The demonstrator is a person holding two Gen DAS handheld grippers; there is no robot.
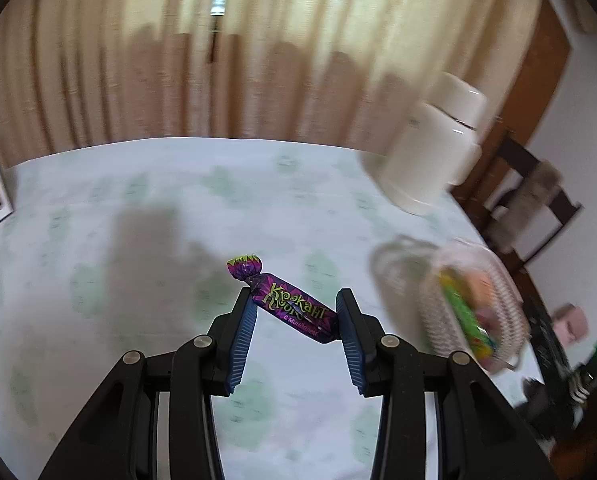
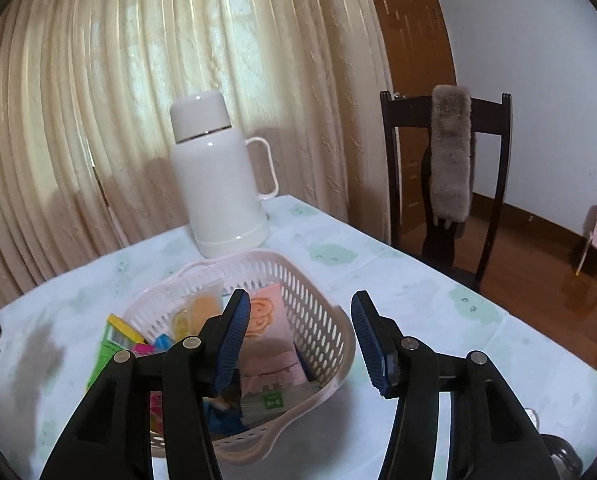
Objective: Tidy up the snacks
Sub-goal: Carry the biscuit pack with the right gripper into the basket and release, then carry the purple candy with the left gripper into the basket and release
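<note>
My left gripper (image 1: 296, 312) is clamped on a purple wrapped candy (image 1: 286, 304), held above the tablecloth (image 1: 138, 200). My right gripper (image 2: 300, 324) hangs with jaws apart over the pink slotted basket (image 2: 322, 320) of snacks. Next, I judge, the candy goes rightward into that basket.

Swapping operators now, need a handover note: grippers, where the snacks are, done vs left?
Left gripper: jaws shut on the purple foil-wrapped candy, held above the green-patterned tablecloth.
Right gripper: jaws open, nothing held, hovering over the pale pink perforated plastic basket.
Basket already holds several snack packets, including a pink pouch. White thermos flask stands behind it.
Left: carry the candy to the basket and release it. Other loose snacks: none visible.
</note>
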